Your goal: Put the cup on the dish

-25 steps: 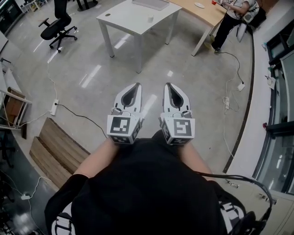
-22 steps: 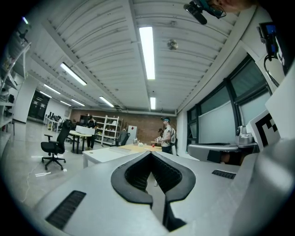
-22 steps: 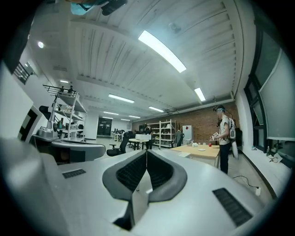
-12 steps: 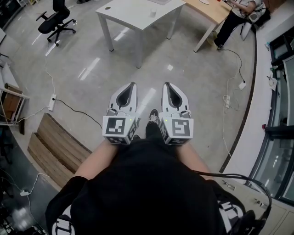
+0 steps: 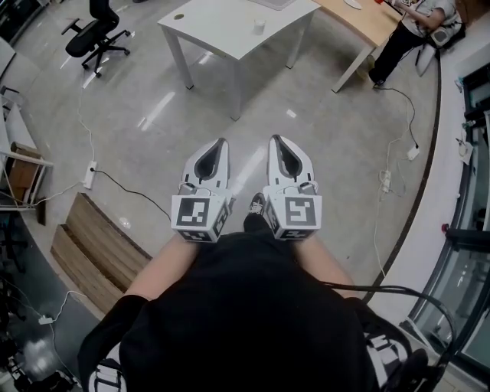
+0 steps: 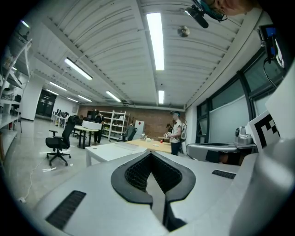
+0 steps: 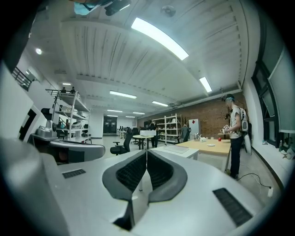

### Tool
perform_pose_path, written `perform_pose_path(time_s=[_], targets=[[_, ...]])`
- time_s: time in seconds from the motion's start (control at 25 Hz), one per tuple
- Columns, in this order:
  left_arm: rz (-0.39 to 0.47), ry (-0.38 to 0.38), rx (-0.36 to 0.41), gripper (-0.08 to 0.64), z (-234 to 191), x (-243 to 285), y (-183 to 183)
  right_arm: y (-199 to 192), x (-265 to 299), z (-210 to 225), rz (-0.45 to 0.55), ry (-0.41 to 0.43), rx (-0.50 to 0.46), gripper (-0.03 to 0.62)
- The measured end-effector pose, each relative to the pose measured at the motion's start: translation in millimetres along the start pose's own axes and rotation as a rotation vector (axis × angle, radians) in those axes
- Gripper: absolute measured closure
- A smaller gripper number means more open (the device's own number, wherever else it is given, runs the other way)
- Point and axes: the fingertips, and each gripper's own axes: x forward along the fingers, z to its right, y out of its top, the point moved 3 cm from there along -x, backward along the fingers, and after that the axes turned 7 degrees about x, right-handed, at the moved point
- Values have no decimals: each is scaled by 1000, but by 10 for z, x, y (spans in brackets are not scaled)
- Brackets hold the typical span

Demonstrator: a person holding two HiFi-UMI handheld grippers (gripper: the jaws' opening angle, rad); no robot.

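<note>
Left tongs: held in front of the person's body, the jaws closed tip to tip, with nothing between them.
Right tongs: just beside the left ones, the jaws also closed together and empty.
Floor: grey and shiny, it lies between the tongs and the tables.
White table: well ahead of the tongs.
Cup: small and pale, it stands alone on the white table, far from both tongs.
Wooden table: behind the white one, and another person stands at it.
Dish: a flat white thing on the wooden table seems to be it, but it is too small to be sure.
Done: nothing yet, I think, because the cup and the dish are on different tables.
Left to do: reach the white table, grip the cup, carry it to the dish and set it down.
</note>
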Motion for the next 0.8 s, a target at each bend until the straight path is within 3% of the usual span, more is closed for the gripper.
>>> perform_pose_path(time_s=[0.16,0.36,0.8], targets=[[-4,-10,8,557,30,608,33,26,429,391,-22,15,-9,578],[-16,-21,14,557,102,1224,73,108,837,773,-31,42,45,578],[-8,21,38,557,286,1897,185,235,1225,1417,-7,83,14,578]])
